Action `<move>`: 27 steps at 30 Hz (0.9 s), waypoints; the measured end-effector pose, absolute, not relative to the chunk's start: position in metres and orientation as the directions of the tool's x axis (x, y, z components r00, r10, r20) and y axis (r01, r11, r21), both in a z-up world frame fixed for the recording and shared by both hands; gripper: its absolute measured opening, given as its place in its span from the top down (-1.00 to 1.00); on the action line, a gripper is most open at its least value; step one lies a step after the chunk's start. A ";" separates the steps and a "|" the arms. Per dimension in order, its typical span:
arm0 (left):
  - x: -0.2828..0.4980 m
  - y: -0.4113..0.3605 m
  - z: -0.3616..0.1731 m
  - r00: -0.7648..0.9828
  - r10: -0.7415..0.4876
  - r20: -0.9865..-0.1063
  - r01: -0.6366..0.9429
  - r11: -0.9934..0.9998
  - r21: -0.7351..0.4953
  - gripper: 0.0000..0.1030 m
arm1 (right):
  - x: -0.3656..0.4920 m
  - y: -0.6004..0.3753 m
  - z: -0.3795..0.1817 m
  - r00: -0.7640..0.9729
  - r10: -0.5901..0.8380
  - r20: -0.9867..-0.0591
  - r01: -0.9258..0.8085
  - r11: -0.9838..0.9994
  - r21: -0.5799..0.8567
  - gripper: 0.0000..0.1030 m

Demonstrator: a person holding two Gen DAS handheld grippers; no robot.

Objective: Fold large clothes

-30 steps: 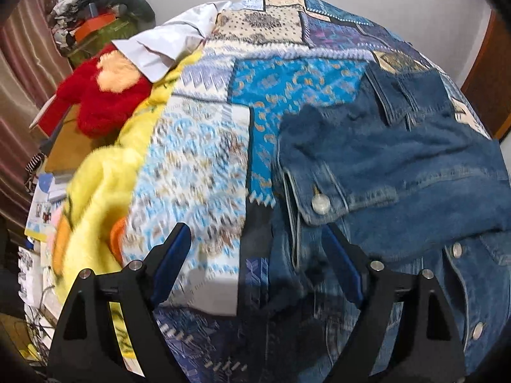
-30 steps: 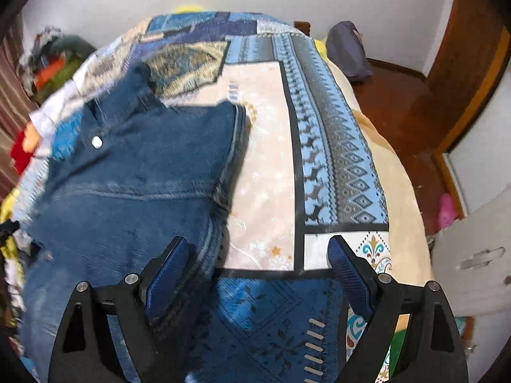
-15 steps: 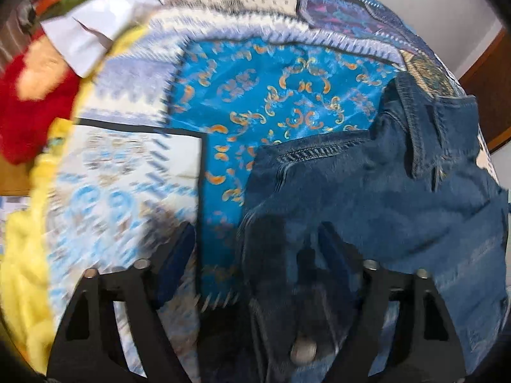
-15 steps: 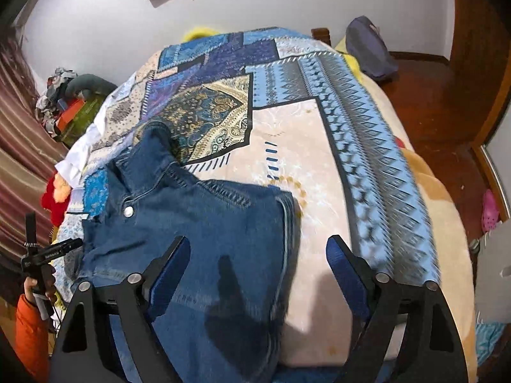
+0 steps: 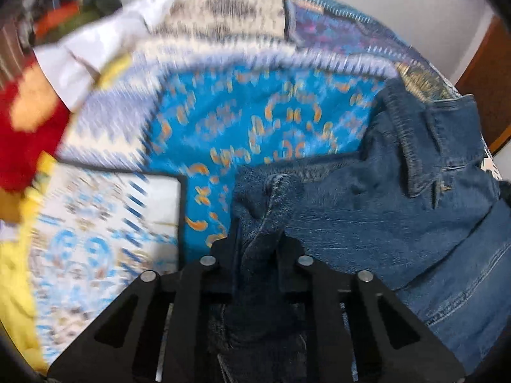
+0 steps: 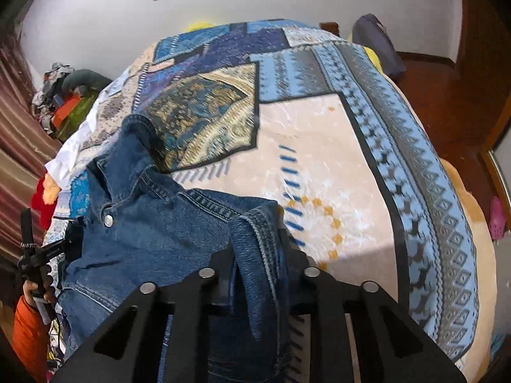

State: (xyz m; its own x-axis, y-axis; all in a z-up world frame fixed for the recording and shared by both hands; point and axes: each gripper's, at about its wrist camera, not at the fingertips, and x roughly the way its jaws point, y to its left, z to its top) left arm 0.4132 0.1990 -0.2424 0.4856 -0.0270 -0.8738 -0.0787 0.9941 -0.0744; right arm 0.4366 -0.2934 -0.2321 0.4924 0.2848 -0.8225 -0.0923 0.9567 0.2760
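Note:
A blue denim jacket [image 5: 399, 210] lies on a patchwork bedspread [image 5: 262, 121], collar toward the far side. My left gripper [image 5: 257, 242] is shut on a bunched fold at the jacket's left shoulder edge. In the right wrist view the jacket [image 6: 159, 223] lies at the lower left, its collar and a metal button [image 6: 109, 221] showing. My right gripper [image 6: 260, 255] is shut on the jacket's right shoulder edge, and denim hangs down between the fingers. The left gripper [image 6: 48, 252] also shows far left in that view, held by a hand.
A red and yellow plush toy [image 5: 28, 127] and a white cloth [image 5: 95, 54] lie at the bed's left side. Piled clothes [image 6: 64, 95] sit by a striped curtain. A dark bag [image 6: 377, 44] rests at the bed's far right, above the wooden floor [image 6: 447, 95].
Both grippers were open above the jacket; each has closed on a shoulder edge. The denim now bunches between the fingers, and the left view is blurred by motion.

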 end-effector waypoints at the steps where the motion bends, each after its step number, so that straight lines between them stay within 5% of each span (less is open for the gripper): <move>1: 0.410 0.200 -0.232 0.513 -0.016 -0.858 -0.081 0.994 -0.066 0.78 | 0.440 -0.289 -0.228 0.501 0.285 -0.817 -0.115 0.958 0.264 0.73; 12: 0.412 0.251 -0.221 0.501 0.088 -0.861 -0.196 0.980 -0.015 0.78 | 0.494 -0.220 -0.218 0.543 0.259 -0.799 -0.223 0.962 0.160 0.73; 18: 0.420 0.266 -0.250 0.443 0.082 -0.893 -0.246 0.969 -0.033 0.45 | 0.511 -0.197 -0.241 0.500 0.080 -0.862 -0.215 0.976 -0.034 0.68; 22: 0.421 0.259 -0.255 0.441 0.119 -0.890 -0.230 0.973 0.016 0.42 | 0.506 -0.201 -0.243 0.510 0.073 -0.857 -0.225 0.973 -0.050 0.62; 23: 0.421 0.257 -0.256 0.438 0.133 -0.889 -0.227 0.973 0.033 0.42 | 0.505 -0.202 -0.243 0.515 0.055 -0.856 -0.221 0.973 -0.070 0.57; 25: 0.422 0.254 -0.256 0.432 0.147 -0.890 -0.219 0.974 0.054 0.42 | 0.502 -0.201 -0.243 0.538 -0.014 -0.843 -0.200 0.969 -0.144 -0.02; 27: 0.422 0.254 -0.255 0.424 0.146 -0.894 -0.220 0.974 0.055 0.42 | 0.497 -0.203 -0.241 0.578 -0.087 -0.811 -0.171 0.959 -0.224 -0.40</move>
State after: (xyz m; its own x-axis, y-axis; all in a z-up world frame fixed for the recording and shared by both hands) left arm 0.4220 0.2544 -0.2546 0.4242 0.1464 -0.8937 -0.2205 0.9738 0.0549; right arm 0.4971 -0.2033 -0.2408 0.5782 -0.0869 -0.8112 -0.1708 0.9594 -0.2245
